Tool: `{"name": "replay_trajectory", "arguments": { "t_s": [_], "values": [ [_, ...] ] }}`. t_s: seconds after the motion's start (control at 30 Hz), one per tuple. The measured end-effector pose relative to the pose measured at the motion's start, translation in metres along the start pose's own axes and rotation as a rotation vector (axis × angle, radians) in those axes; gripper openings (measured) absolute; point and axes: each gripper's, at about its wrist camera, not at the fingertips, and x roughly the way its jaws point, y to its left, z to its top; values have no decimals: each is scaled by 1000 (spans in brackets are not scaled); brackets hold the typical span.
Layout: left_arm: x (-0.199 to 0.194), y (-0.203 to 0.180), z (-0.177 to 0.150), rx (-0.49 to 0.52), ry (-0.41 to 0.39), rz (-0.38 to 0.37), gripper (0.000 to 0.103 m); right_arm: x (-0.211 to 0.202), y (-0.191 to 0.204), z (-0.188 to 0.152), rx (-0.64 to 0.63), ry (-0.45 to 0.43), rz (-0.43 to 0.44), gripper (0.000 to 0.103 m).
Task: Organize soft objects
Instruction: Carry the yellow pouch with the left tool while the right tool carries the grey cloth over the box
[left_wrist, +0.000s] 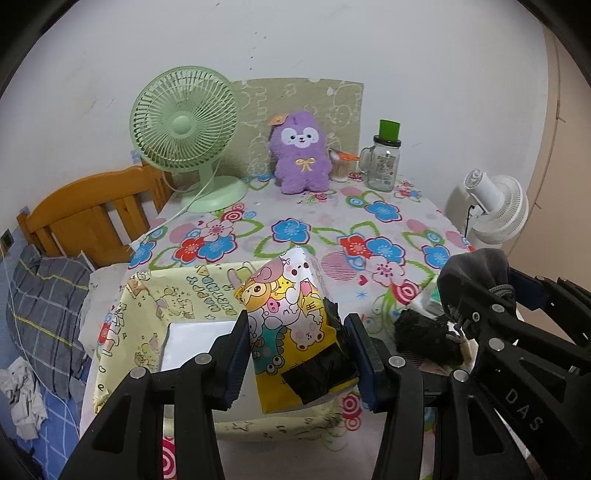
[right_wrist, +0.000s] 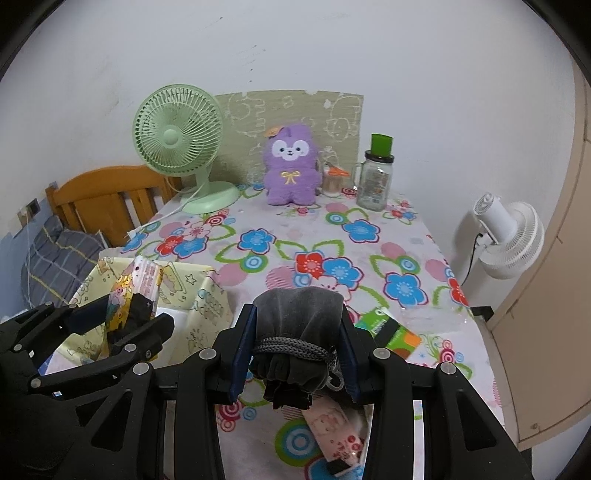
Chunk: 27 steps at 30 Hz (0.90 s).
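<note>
Above the yellow box (left_wrist: 147, 295) near left, left gripper (left_wrist: 301, 354) pinches a cartoon tissue pack (left_wrist: 291, 332); right gripper (right_wrist: 297, 354) pinches a grey drawstring pouch (right_wrist: 295, 317).

The counter's (right_wrist: 295, 229) middle lies open; fan (right_wrist: 177, 144), plush (right_wrist: 290, 166) and jar (right_wrist: 373, 181) line the back edge, box (left_wrist: 147, 295) perhaps blocks near-left.

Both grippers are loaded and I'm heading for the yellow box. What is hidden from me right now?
- Yellow box floor: left wrist view, mostly blocked by the left gripper and its cartoon packet.
- Pink packet: right wrist view, partly behind the right gripper and its grey drawstring pouch.
- Jar label: too small.
</note>
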Motion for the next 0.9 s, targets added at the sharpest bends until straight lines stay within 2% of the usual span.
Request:
{"name": "replay_trajectory", "arguments": {
  "t_s": [0.2, 0.9],
  "values": [
    [8, 15, 1, -21, 16, 6, 51, 9, 16, 6, -18, 14, 16, 44],
    [40, 52, -7, -27, 84, 43, 51, 47, 80, 14, -99, 68, 164, 44]
  ]
}}
